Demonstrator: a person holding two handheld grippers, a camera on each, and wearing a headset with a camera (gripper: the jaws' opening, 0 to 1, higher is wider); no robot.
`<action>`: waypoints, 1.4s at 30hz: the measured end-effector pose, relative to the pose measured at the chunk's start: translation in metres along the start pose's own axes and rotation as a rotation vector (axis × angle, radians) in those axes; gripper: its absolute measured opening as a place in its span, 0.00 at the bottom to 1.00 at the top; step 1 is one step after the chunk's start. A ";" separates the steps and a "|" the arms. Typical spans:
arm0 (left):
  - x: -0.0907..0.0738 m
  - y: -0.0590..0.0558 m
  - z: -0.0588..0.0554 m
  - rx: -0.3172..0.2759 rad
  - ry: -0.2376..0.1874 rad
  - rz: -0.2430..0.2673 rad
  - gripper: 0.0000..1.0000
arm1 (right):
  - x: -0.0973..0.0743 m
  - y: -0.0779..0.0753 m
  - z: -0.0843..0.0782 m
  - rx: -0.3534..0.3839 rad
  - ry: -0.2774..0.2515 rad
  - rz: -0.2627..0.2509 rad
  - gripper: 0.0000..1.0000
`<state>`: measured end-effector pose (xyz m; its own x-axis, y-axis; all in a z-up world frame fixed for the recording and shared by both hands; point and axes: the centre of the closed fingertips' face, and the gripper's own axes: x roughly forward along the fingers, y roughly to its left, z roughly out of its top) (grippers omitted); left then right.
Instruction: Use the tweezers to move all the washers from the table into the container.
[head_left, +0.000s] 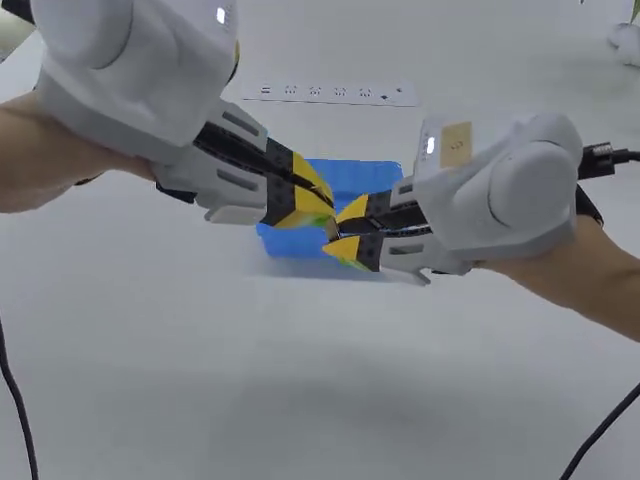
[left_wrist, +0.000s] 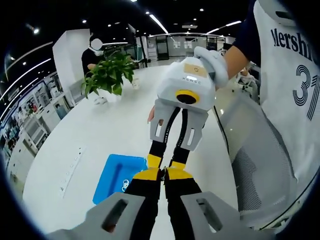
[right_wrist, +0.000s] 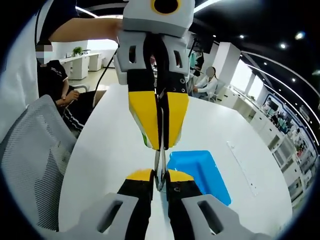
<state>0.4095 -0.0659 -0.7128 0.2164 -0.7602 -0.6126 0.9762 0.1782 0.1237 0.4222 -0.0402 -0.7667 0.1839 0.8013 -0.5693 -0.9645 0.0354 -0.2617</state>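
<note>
My two grippers meet tip to tip above the near edge of a blue container (head_left: 356, 178). The left gripper (head_left: 322, 203) comes in from the upper left, and the right gripper (head_left: 342, 238) from the right. In the right gripper view, thin metal tweezers (right_wrist: 159, 162) run from between the left gripper's (right_wrist: 159, 142) yellow jaws down into my right gripper's (right_wrist: 159, 181) own jaws. Both pairs of jaws are pressed together on them. The container (right_wrist: 200, 172) lies just right of the tips. In the left gripper view, my left gripper (left_wrist: 161, 175) faces the right gripper (left_wrist: 165, 162), with the container (left_wrist: 112, 175) lower left. The washers are too small to make out.
A white power strip (head_left: 330, 92) lies on the white table beyond the container. A black cable (head_left: 15, 400) hangs at the left edge. A potted plant (left_wrist: 110, 75) stands at the far end of the table. A grey mesh chair (left_wrist: 260, 160) is beside it.
</note>
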 end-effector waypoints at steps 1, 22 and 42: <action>-0.001 0.002 0.000 0.005 0.001 0.001 0.07 | 0.001 -0.003 0.001 -0.006 0.002 0.000 0.10; 0.021 0.078 -0.023 0.024 0.016 -0.009 0.07 | 0.034 -0.065 -0.019 -0.002 0.013 -0.020 0.10; 0.057 0.096 -0.067 -0.056 0.026 -0.063 0.07 | 0.069 -0.073 -0.066 0.063 0.062 0.025 0.10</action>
<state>0.5148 -0.0503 -0.7886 0.1533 -0.7549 -0.6377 0.9853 0.1659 0.0406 0.5175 -0.0274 -0.8385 0.1687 0.7639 -0.6229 -0.9787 0.0546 -0.1980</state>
